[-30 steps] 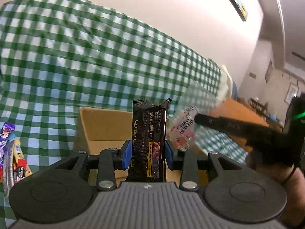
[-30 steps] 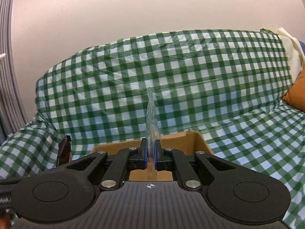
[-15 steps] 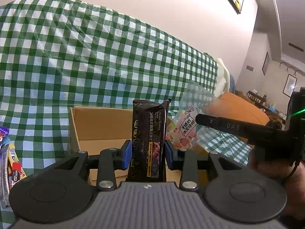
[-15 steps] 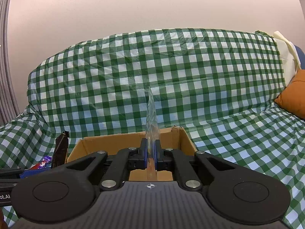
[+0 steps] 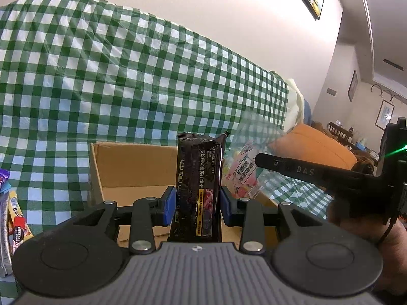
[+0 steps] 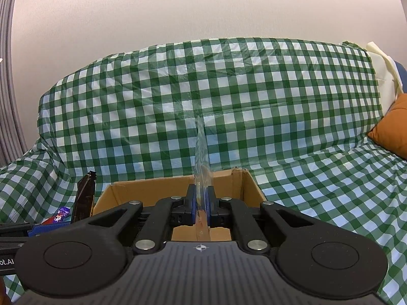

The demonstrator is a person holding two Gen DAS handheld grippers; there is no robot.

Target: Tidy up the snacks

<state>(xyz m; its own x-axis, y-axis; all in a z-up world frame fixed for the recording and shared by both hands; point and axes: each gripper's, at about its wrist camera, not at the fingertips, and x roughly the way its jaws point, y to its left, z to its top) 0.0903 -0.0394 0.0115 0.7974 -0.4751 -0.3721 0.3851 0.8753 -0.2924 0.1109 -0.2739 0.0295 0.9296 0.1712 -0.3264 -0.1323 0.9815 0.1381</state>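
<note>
My left gripper [image 5: 198, 204] is shut on an upright black snack packet [image 5: 198, 185], held in front of an open cardboard box [image 5: 132, 167]. My right gripper [image 6: 201, 204] is shut on a clear plastic snack bag [image 6: 201, 157], seen edge-on above the same box [image 6: 152, 190]. In the left wrist view the bag [image 5: 244, 167] shows pink print, with the right gripper's finger [image 5: 292, 169] across it. The black packet [image 6: 85, 195] also shows at the left of the right wrist view.
The box sits on a sofa under a green-and-white checked cover [image 5: 101, 76]. Several loose snack packets [image 5: 12, 218] lie left of the box. An orange cushion [image 6: 391, 129] is at the right. A wall stands behind the sofa.
Both grippers have moved closer to the box, which now fills more of each view. Both still hold their snacks.
</note>
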